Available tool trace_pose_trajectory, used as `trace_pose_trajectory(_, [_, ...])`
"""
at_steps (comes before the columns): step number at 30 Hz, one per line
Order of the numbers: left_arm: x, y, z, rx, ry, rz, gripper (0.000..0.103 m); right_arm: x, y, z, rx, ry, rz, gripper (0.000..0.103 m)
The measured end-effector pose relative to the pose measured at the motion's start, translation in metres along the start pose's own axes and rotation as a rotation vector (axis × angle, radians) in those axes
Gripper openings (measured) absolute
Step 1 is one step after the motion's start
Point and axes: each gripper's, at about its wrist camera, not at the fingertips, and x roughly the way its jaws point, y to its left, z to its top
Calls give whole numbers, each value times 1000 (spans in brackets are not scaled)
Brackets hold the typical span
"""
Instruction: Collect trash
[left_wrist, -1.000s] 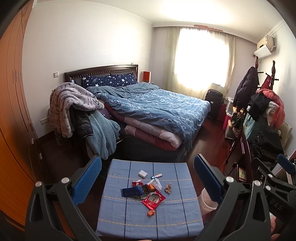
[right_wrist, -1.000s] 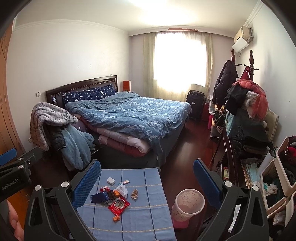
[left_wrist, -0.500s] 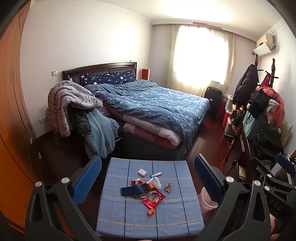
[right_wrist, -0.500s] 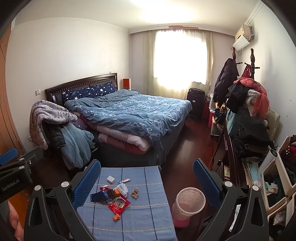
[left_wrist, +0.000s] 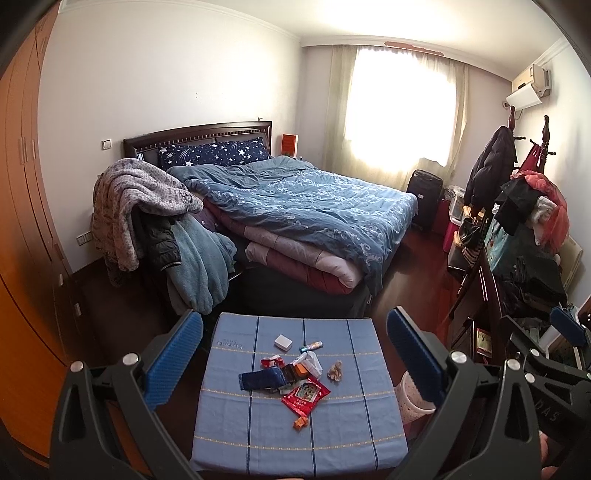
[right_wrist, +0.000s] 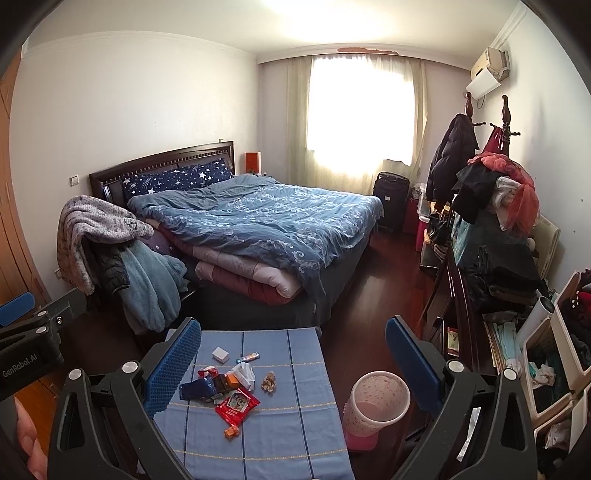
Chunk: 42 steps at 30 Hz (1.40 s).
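Observation:
A pile of trash lies on a low table with a blue cloth (left_wrist: 343, 435) (right_wrist: 303, 435): a red snack packet (left_wrist: 306, 396) (right_wrist: 236, 405), a dark blue wrapper (left_wrist: 260, 379) (right_wrist: 195, 388), a white box (left_wrist: 283, 342) (right_wrist: 221, 354), an orange scrap (left_wrist: 300, 423) (right_wrist: 231, 432) and a crumpled brown bit (left_wrist: 335, 370) (right_wrist: 269, 381). A pink and white waste bin (right_wrist: 376, 403) (left_wrist: 408, 400) stands on the floor right of the table. My left gripper (left_wrist: 293, 363) and right gripper (right_wrist: 293, 365) are both open and empty, held above the table.
A bed with a blue quilt (left_wrist: 295, 206) (right_wrist: 258, 221) fills the room behind the table. Clothes hang on a chair (left_wrist: 147, 221) at the left. A cluttered dark dresser (right_wrist: 491, 280) and storage bins (right_wrist: 554, 354) line the right wall. An orange wardrobe (left_wrist: 22, 221) stands left.
Both grippers have tilted down slightly and moved a little nearer the table. Both stay open and empty.

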Motion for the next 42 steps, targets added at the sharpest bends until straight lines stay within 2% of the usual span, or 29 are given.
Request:
trace_pose_trajectory(19, [5,1,-1,4,6,3,100,6,1,-5,-4,10,0,99])
trace_pose_trajectory(26, [28,7,-18,-4,63,22,100,24,3,-26,-33,65,19,99])
trace_pose_trajectory(30, [57,16,-36,-7,126,51,100,49,8,-45,-68,135,40,99])
trace_pose_trajectory(33, [91,27,-62,-20,192,74,100,72,13,-65,-100,188,40,99])
trace_pose_trajectory(37, [158,43,-110,-18,297,109,100,115,18,-109,-144,258,61,99])
trace_pose_trajectory(40, [216,52,-150,-12,330,128,99,155,22,-145,-163,291,84,99])
trace_pose_trajectory(42, [256,58,-174,-34,348,114,99,184,24,-169,-166,324,104,99])
